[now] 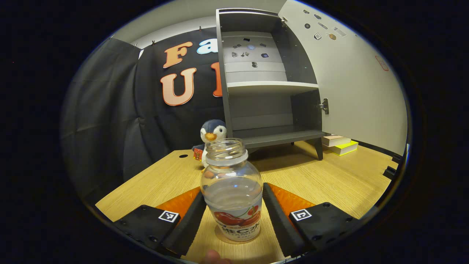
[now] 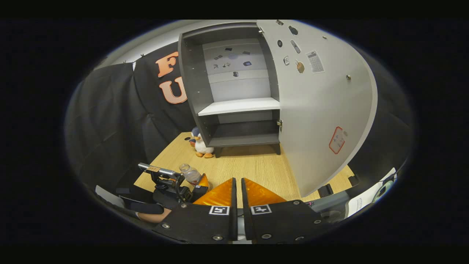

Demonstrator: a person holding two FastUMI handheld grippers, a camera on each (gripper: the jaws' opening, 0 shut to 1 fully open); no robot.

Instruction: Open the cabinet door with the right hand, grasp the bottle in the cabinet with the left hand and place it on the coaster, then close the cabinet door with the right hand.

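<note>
A clear lidless bottle [image 1: 232,205] with a red fruit label stands upright on a pale round coaster [image 1: 219,236] on the wooden table. My left gripper [image 1: 233,190] is around it, both fingers lying against its sides. In the right gripper view the left gripper [image 2: 183,183] and the bottle [image 2: 189,173] sit at the table's near left. The grey cabinet [image 1: 271,86] stands at the back with its white door [image 1: 351,84] swung wide to the right; its shelves are bare. My right gripper [image 2: 237,179] hovers over the table facing the cabinet [image 2: 242,106], fingers nearly together with nothing between them, the door [image 2: 318,110] to its right.
A plush penguin [image 1: 213,134] sits by the cabinet's left leg, also in the right gripper view [image 2: 199,145]. Stacked books [image 1: 339,143] lie behind the open door. Bare tabletop [image 1: 329,176] spreads between the bottle and the cabinet. A person's forearm [image 2: 154,216] is at the lower left.
</note>
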